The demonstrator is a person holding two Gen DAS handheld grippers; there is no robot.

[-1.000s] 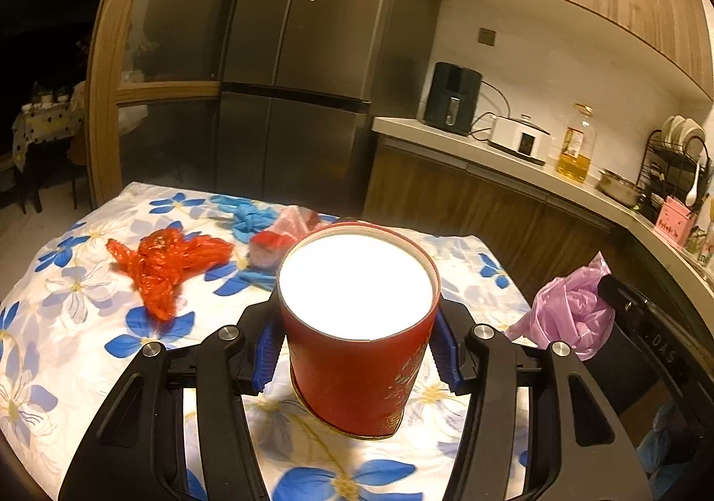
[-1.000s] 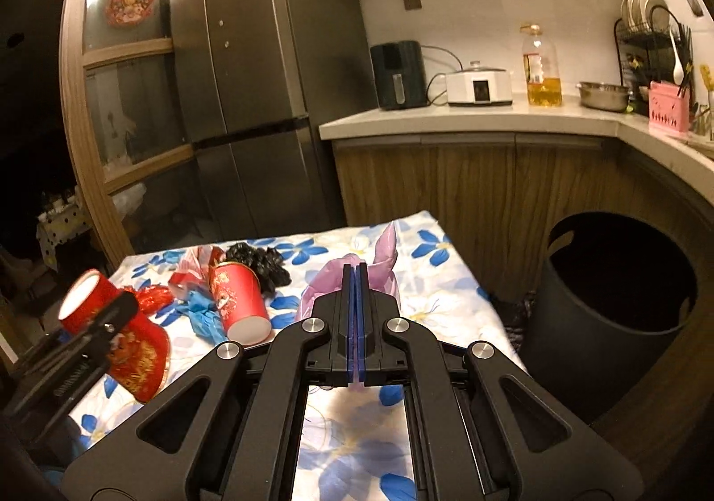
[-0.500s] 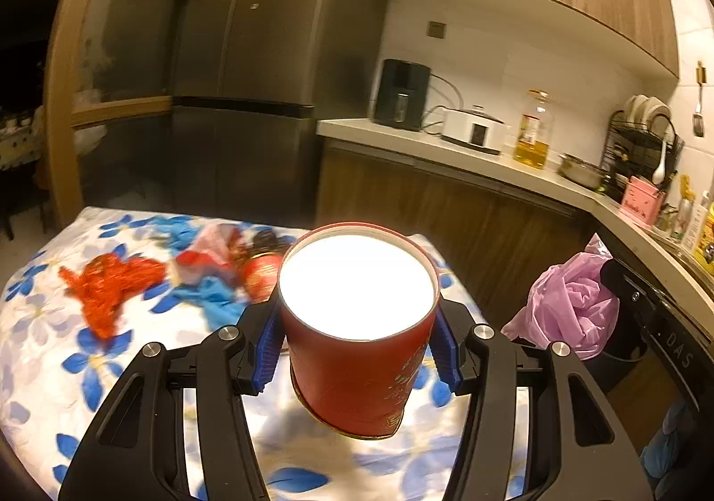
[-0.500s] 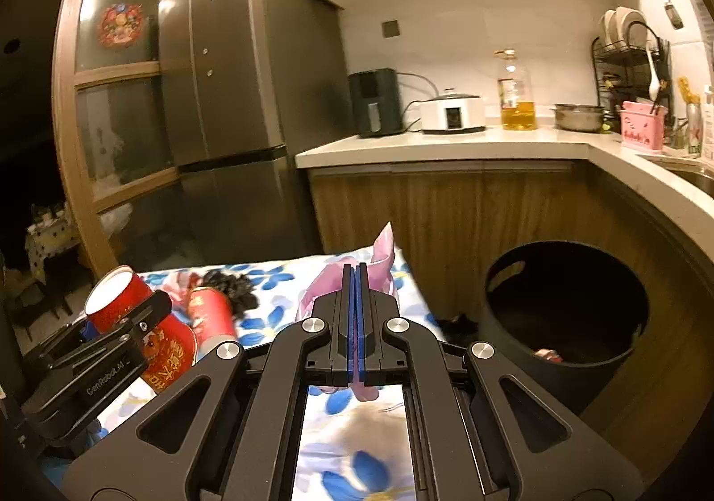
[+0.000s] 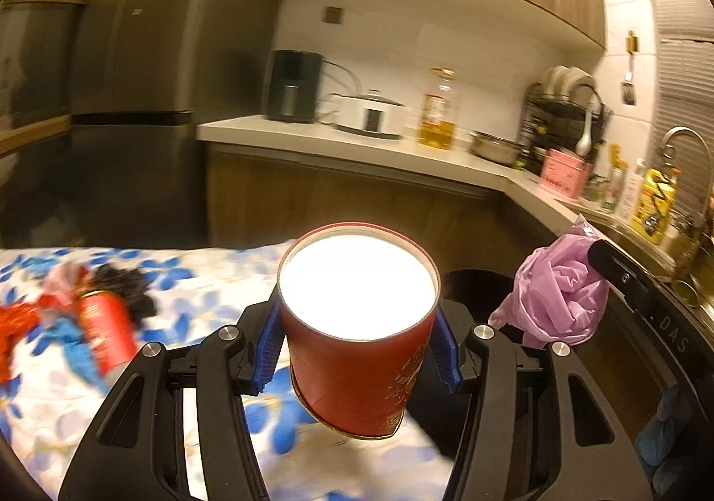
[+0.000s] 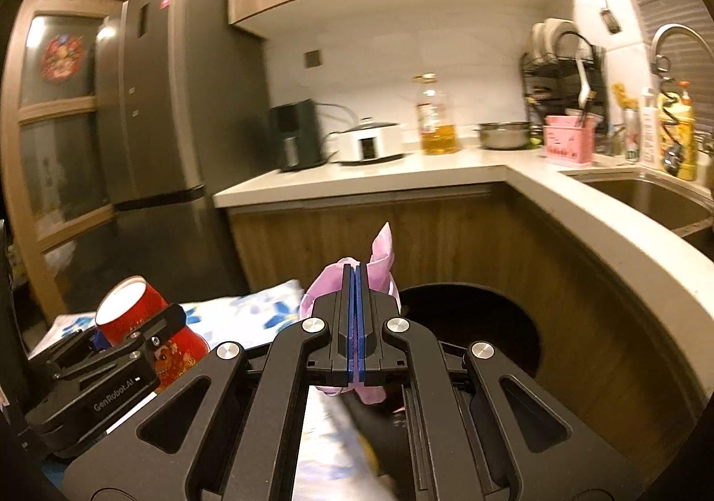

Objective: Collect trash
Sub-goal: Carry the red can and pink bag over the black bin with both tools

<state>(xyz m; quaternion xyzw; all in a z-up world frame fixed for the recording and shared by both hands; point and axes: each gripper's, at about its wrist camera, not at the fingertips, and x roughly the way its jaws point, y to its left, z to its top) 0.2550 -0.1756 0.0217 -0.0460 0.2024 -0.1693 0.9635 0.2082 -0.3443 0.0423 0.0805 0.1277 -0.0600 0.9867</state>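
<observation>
Gripping red cup point(image 5: 359, 349): left claw point(image 5: 357, 345) | right claw point(image 6: 353, 318): pinching purple bag point(image 6: 379, 260)

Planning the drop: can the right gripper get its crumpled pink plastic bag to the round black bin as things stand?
Probably yes. The right gripper, shut on the crumpled pink plastic bag, sits just short of the round black bin, whose open mouth shows nothing across it. The left gripper stays off to the side.
</observation>
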